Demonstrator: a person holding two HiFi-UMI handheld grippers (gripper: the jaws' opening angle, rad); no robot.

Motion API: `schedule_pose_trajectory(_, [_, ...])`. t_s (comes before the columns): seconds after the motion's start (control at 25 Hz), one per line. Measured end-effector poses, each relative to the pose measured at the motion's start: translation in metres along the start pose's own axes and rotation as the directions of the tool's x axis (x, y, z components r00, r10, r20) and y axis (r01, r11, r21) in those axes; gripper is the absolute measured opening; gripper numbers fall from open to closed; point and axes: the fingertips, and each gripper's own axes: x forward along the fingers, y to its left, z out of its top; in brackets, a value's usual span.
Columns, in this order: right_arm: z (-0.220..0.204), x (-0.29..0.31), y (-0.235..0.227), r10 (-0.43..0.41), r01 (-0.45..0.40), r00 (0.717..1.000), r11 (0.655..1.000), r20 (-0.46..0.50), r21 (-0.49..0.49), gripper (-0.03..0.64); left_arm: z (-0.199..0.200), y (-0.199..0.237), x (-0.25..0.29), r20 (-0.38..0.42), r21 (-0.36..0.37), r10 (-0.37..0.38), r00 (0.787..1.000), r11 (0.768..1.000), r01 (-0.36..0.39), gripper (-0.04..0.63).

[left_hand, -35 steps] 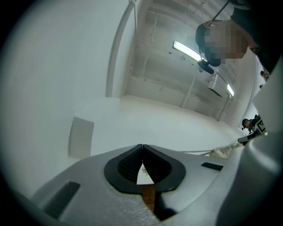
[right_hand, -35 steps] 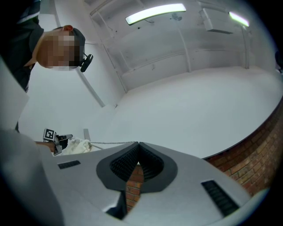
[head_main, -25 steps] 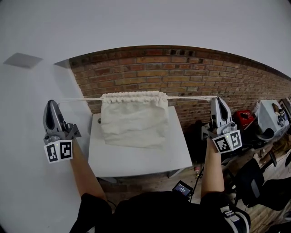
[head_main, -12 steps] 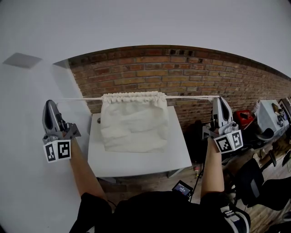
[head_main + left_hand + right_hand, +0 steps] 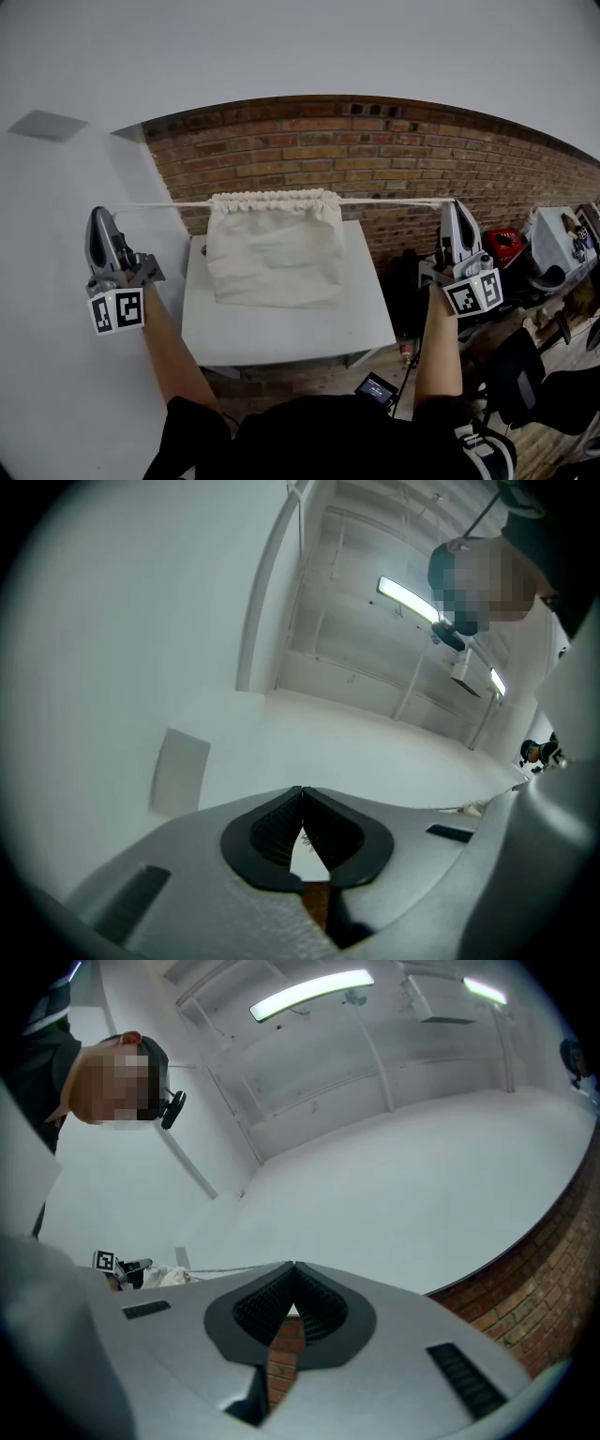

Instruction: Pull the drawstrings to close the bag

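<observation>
Both tools clamped. Left gripper (image 5: 103,212) has its jaws pinched together on the left drawstring (image 5: 169,205). Right gripper (image 5: 455,203) is the same on the right drawstring (image 5: 389,201). Each gripper view shows the pads meeting at the tips with no gap. A wisp of fibre shows between the left pads.

The bag (image 5: 272,248) hangs between the two tools, carried by the cords. Its mouth is up and bunched into tight gathers along the top hem. The white table (image 5: 291,328) is below the bag; I can't tell from the head view whether the bag's bottom edge touches it.

What matters for the next move: the cords leave the bag's top corners sideways in one near-level line, with the brick wall (image 5: 394,159) behind the bag. Each tool sits well out from its own side of the bag, about equally far, so neither hand is nearer. Any further closing pull goes straight outward along that line, hands opposing. My read is the mouth is near shut, with little travel left.

Hard to make out:
- The cord inside the jaws: too thin, covered by the pads.
- Any opening left in the mouth: hidden by the gathers.
- In the right gripper view the bag is only a small pale lump at the left edge, with the cord running in to the jaw tips.
- The left gripper view barely shows the bag at all.
</observation>
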Motion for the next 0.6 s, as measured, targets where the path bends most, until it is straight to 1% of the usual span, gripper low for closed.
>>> schedule_pose_trajectory(0.44, [-0.0072, 0.0005, -0.0050, 0.005, -0.005, 1.000, 0.999, -0.006, 0.040, 0.005, -0.0043, 0.0064, 0.0016, -0.002, -0.003, 0.002, 1.000, 1.000, -0.002, 0.018])
schedule_pose_trajectory(0.6, [-0.0050, -0.0001, -0.0070, 0.006, -0.006, 1.000, 0.997, 0.003, 0.072, 0.005, -0.0012, 0.0066, 0.0016, 0.001, -0.007, 0.001, 1.000, 1.000, -0.001, 0.018])
